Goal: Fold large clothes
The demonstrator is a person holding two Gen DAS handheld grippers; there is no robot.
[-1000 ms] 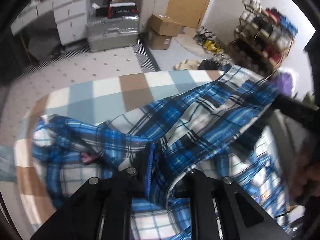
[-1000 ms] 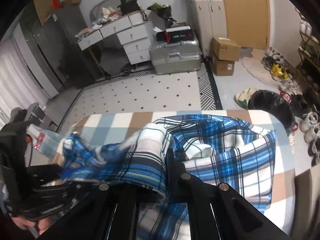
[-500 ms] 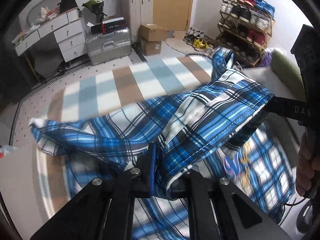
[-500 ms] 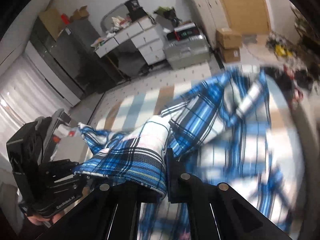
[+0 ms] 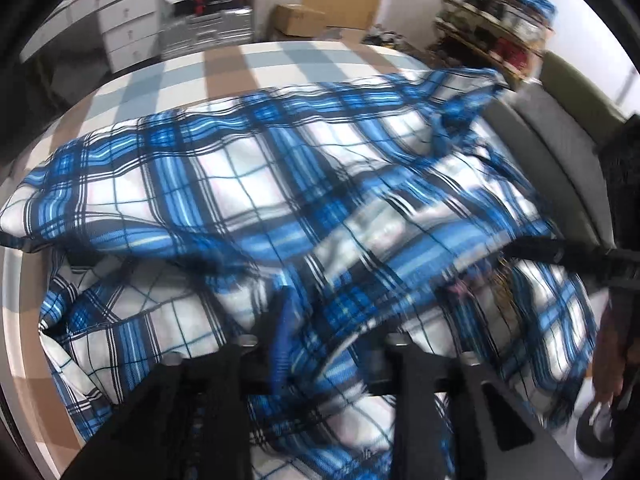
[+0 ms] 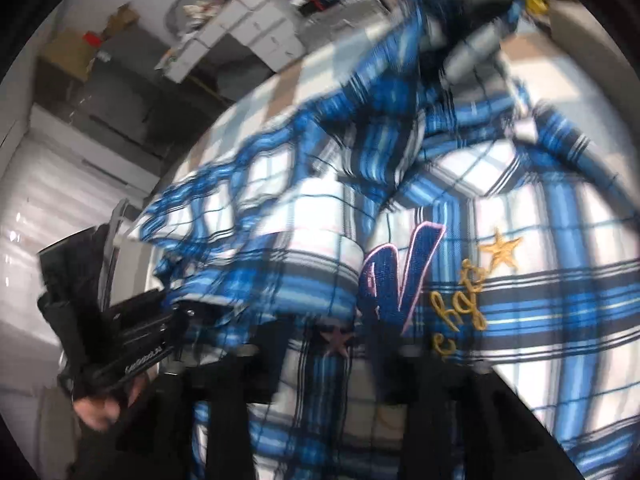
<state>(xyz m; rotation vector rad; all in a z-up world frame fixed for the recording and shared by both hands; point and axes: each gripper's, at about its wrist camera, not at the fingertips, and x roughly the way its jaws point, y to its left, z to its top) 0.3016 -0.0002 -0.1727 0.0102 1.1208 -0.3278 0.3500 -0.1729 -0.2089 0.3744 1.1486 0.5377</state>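
Note:
A blue, white and black plaid shirt (image 5: pixel 248 184) billows over the checked bed cover (image 5: pixel 224 68). My left gripper (image 5: pixel 316 340) is shut on an edge of the shirt close to the lens. The right gripper also shows at the right edge of the left wrist view (image 5: pixel 560 252), holding the same edge. In the right wrist view the shirt (image 6: pixel 520 240) fills the frame, with an embroidered letter and gold star showing. My right gripper (image 6: pixel 328 344) is shut on the cloth. The left gripper shows at the left (image 6: pixel 136 340), also holding cloth. Both views are blurred.
A grey sofa (image 5: pixel 552 128) lies along the right of the bed. A shoe rack (image 5: pixel 496 20) stands behind it. White drawers (image 5: pixel 124 24), a silver case (image 5: pixel 208 28) and a cardboard box (image 5: pixel 300 20) stand beyond the bed's far edge.
Both grippers have swung the held shirt forward and down over the bed. The shirt has spread out wide and its embroidered front now shows.

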